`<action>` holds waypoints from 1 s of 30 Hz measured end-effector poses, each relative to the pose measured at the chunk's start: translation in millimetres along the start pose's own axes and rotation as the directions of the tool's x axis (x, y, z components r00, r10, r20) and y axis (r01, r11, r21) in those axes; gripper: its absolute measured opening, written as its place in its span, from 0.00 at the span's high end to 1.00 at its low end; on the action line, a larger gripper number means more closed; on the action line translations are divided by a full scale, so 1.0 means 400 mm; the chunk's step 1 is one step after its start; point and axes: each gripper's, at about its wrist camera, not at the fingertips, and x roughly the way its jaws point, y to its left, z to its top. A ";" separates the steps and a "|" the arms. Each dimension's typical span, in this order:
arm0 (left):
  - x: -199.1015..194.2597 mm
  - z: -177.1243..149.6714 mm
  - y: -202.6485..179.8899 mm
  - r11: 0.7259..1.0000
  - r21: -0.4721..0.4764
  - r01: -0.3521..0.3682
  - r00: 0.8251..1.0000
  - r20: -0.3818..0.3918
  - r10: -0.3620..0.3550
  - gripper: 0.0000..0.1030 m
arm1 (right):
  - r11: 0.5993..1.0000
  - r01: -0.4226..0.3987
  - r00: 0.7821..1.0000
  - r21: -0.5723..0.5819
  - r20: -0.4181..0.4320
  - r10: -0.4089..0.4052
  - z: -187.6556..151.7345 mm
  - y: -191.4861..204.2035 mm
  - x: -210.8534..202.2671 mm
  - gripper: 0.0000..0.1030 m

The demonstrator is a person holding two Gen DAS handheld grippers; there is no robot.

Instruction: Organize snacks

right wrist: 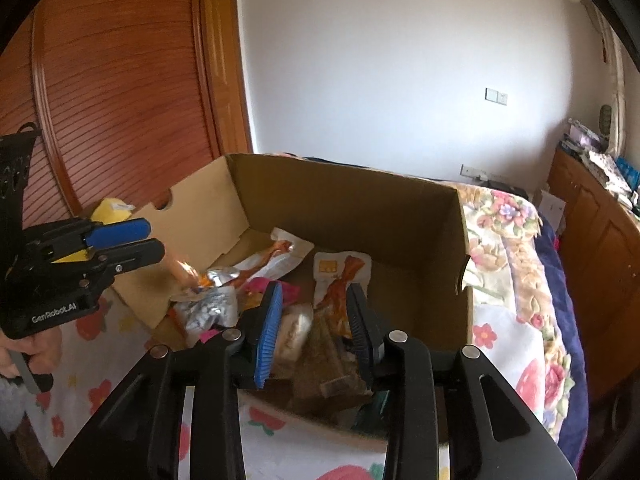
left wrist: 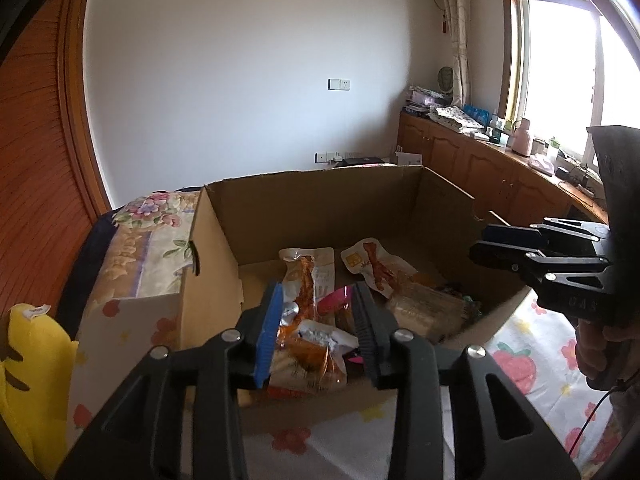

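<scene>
An open cardboard box (left wrist: 320, 204) holds several snack packs. A long orange-and-white pack (left wrist: 308, 280) and a chicken-foot pack (left wrist: 376, 268) lie at the back, a silver-and-orange pack (left wrist: 316, 352) and a pink pack (left wrist: 334, 300) in front. My left gripper (left wrist: 320, 320) is open above the near packs, holding nothing. My right gripper (right wrist: 316, 320) is open above a brown pack (right wrist: 328, 356) and a pale pack (right wrist: 294, 332) in the box (right wrist: 340, 196). Each gripper shows in the other's view: the right gripper (left wrist: 486, 248) and the left gripper (right wrist: 148, 240).
The box sits on a floral bedsheet (left wrist: 532, 360). A folded floral quilt (left wrist: 148, 240) lies beside the box. A yellow plush (left wrist: 32, 368) is at the left. Wooden wardrobe doors (right wrist: 120, 80) and a low cabinet (left wrist: 480, 168) under the window line the walls.
</scene>
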 end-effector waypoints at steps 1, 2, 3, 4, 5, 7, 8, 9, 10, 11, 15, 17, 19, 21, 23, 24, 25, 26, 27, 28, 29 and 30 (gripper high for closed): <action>-0.016 -0.003 -0.003 1.000 0.003 -0.008 1.000 0.001 0.008 0.65 | 1.000 -0.003 1.000 0.001 0.002 0.003 -0.004 0.005 -0.013 0.68; -0.027 -0.005 -0.007 1.000 0.005 -0.013 1.000 0.002 0.013 0.65 | 1.000 -0.007 1.000 0.003 0.004 0.007 -0.008 0.009 -0.026 0.68; -0.045 -0.006 -0.013 1.000 0.008 -0.018 1.000 0.005 0.018 0.65 | 1.000 -0.011 1.000 0.005 0.004 0.011 -0.013 0.016 -0.042 0.68; -0.061 -0.009 -0.017 1.000 0.009 -0.021 1.000 0.008 0.021 0.65 | 1.000 -0.012 1.000 0.004 0.005 0.012 -0.017 0.024 -0.055 0.68; -0.084 -0.013 -0.026 1.000 0.011 -0.025 1.000 0.011 0.025 0.65 | 1.000 -0.009 1.000 0.003 0.009 0.009 -0.022 0.030 -0.070 0.68; -0.116 -0.022 -0.036 0.999 0.014 -0.031 0.999 0.017 0.031 0.64 | 1.000 -0.007 1.000 0.004 0.017 0.007 -0.036 0.045 -0.112 0.68; -0.134 -0.028 -0.043 0.999 0.016 -0.035 0.999 0.021 0.034 0.63 | 1.000 -0.006 1.000 0.008 0.021 0.006 -0.046 0.055 -0.138 0.68; -0.154 -0.038 -0.053 0.999 0.019 -0.039 0.999 0.023 0.039 0.63 | 1.000 -0.005 1.000 0.010 0.023 0.005 -0.053 0.062 -0.154 0.68; -0.175 -0.049 -0.064 0.999 0.022 -0.045 0.999 0.026 0.045 0.63 | 1.000 -0.002 1.000 0.012 0.026 0.002 -0.063 0.070 -0.176 0.68; -0.195 -0.061 -0.075 0.999 0.023 -0.049 0.998 0.029 0.049 0.63 | 1.000 0.002 1.000 0.017 0.031 -0.002 -0.074 0.079 -0.201 0.68; -0.261 -0.103 -0.103 0.999 0.021 -0.041 0.998 0.038 0.040 0.63 | 0.999 0.016 0.999 0.033 0.049 -0.017 -0.114 0.106 -0.281 0.66; -0.297 -0.129 -0.121 0.999 0.023 -0.047 0.998 0.043 0.046 0.63 | 0.999 0.028 0.998 0.046 0.053 -0.031 -0.136 0.116 -0.313 0.62; -0.322 -0.147 -0.135 0.998 0.026 -0.060 0.997 0.045 0.058 0.62 | 0.998 0.039 0.998 0.057 0.056 -0.043 -0.161 0.128 -0.344 0.62; -0.355 -0.173 -0.154 0.996 0.030 -0.079 0.996 0.053 0.077 0.62 | 0.996 0.058 0.996 0.069 0.060 -0.062 -0.183 0.138 -0.369 0.60; -0.394 -0.200 -0.170 0.995 0.028 -0.095 0.993 0.069 0.093 0.61 | 0.993 0.071 0.994 0.091 0.072 -0.077 -0.214 0.147 -0.398 0.59; -0.406 -0.211 -0.175 0.995 0.025 -0.101 0.992 0.073 0.099 0.60 | 0.992 0.072 0.994 0.102 0.076 -0.080 -0.228 0.151 -0.410 0.58; -0.423 -0.225 -0.183 0.993 0.024 -0.112 0.991 0.075 0.110 0.60 | 0.991 0.077 0.993 0.110 0.078 -0.086 -0.243 0.156 -0.423 0.57; -0.436 -0.236 -0.191 0.992 0.022 -0.120 0.990 0.078 0.118 0.59 | 0.990 0.087 0.992 0.115 0.079 -0.096 -0.258 0.163 -0.433 0.56; -0.450 -0.248 -0.199 0.991 0.020 -0.129 0.989 0.080 0.127 0.58 | 0.989 0.094 0.991 0.114 0.080 -0.104 -0.274 0.173 -0.443 0.56; -0.461 -0.258 -0.206 0.991 0.015 -0.136 0.988 0.081 0.135 0.58 | 0.989 0.100 0.991 0.113 0.081 -0.109 -0.285 0.177 -0.451 0.54; -0.473 -0.269 -0.213 0.990 0.012 -0.144 0.986 0.083 0.142 0.57 | 0.988 0.106 0.990 0.114 0.082 -0.116 -0.296 0.184 -0.460 0.53; -0.486 -0.282 -0.221 0.988 0.006 -0.151 0.985 0.085 0.150 0.56 | 0.987 0.112 0.989 0.118 0.084 -0.122 -0.309 0.188 -0.470 0.53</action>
